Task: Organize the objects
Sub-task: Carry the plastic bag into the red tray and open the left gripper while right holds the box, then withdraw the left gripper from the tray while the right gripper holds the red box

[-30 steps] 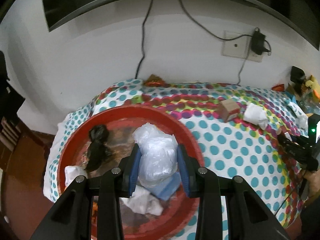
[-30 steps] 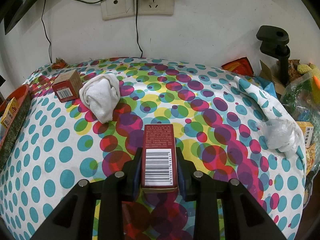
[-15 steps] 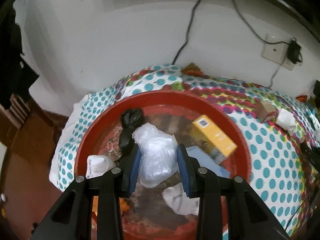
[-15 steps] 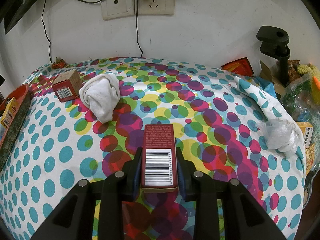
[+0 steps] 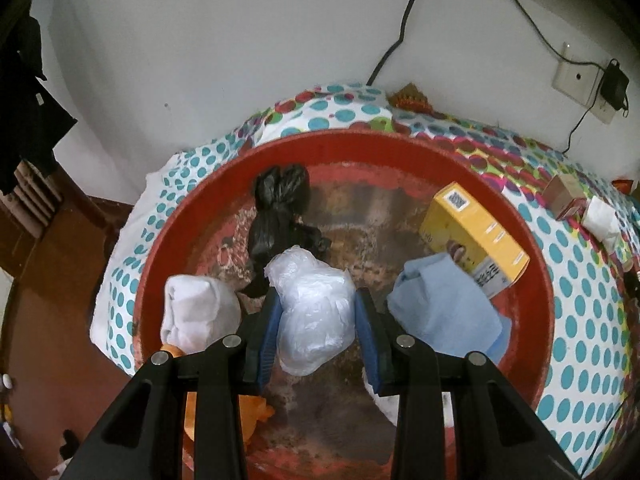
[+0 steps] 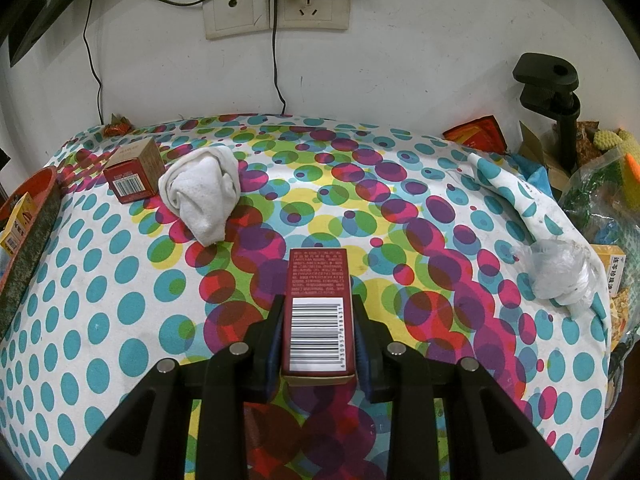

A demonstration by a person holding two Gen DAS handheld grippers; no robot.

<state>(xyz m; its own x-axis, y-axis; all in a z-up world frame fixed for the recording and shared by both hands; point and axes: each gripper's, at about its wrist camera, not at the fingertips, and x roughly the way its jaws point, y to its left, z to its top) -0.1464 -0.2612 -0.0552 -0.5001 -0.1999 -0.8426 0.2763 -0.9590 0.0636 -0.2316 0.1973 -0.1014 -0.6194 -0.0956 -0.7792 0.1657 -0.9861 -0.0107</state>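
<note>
1. Over the red basin [image 5: 536, 280], in the left wrist view, the left claw [image 5: 316, 320] is gripping a crumpled clear plastic bag [image 5: 314, 304], its blue pads pressing both sides of it.
2. Inside the basin, a black plastic bag [image 5: 278, 208] is lying at 11 o'clock from the clear one, a white cloth bundle [image 5: 196, 312] at 9 o'clock, a folded blue cloth [image 5: 444, 312] at 3 o'clock, and a yellow box [image 5: 476, 236] at 2 o'clock, leaning on the blue cloth.
3. Beyond the basin rim, at 2 o'clock, a small red-brown box [image 5: 566, 196] and a white rag [image 5: 602, 220] are sitting on the dotted tabletop [image 5: 580, 320].
4. Above the tabletop [image 6: 120, 320], in the right wrist view, the right claw [image 6: 318, 332] is clamping a dark red carton [image 6: 318, 308], barcode facing up.
5. From the carton, a rolled white rag [image 6: 204, 192] is lying at 11 o'clock with a small red box [image 6: 134, 176] just beside it, and a crumpled clear bag [image 6: 560, 276] is resting at 3 o'clock.
</note>
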